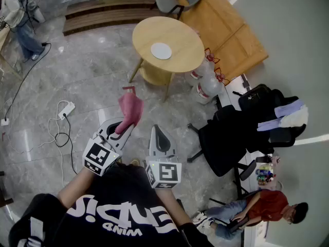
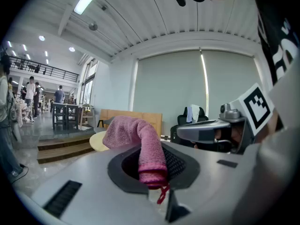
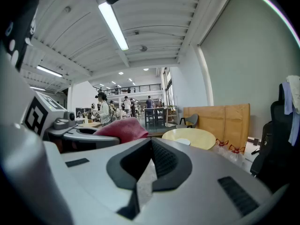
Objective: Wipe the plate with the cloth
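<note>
One cloth (image 1: 131, 108) is being pinched in the left gripper (image 1: 123, 126), the right gripper (image 1: 157, 131) being held shut and empty, with the plate (image 1: 161, 51) lying well ahead of both on the table (image 1: 182, 37)

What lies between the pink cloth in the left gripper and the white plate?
In the head view, only bare floor and the near edge of the round table lie between the cloth and the plate.

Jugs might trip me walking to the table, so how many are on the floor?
2. Both stand on the floor right of the table: one jug beside its legs, the other jug nearer me. Others could hide behind the table.
</note>
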A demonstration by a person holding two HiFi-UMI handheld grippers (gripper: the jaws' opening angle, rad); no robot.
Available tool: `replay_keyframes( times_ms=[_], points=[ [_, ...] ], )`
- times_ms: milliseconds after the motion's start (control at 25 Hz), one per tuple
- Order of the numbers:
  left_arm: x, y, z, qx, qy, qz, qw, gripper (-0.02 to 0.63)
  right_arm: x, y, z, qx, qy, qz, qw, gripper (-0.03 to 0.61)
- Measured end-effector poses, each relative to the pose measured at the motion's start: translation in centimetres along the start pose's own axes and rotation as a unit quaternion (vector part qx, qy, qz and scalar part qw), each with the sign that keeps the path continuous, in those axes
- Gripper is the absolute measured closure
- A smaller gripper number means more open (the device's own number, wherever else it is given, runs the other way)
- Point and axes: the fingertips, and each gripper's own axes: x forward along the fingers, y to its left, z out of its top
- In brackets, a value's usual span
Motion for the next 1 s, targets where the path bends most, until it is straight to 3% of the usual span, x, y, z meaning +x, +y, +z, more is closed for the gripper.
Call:
replay_keyframes(
  times_ms=[400,600,1000],
  points=[
    [0.4,-0.2,-0.2,0.001,0.002,0.001,1.0000,0.563,-0.1,-0.5,-0.1,0.001,0.000,0.001,1.000,0.557],
    [0.4,-0.4,-1.3,0.009,0.002,0.003,0.9999,0.563,-0.5,-0.2,0.2,0.015,-0.012,0.036,0.999,0.555],
    [1.3,-1.0,-1.3,0.008,0.007,0.011,0.9999,0.563,-1.1,-1.7,-0.1,0.017,-0.006,0.056,0.998,0.555]
  ],
)
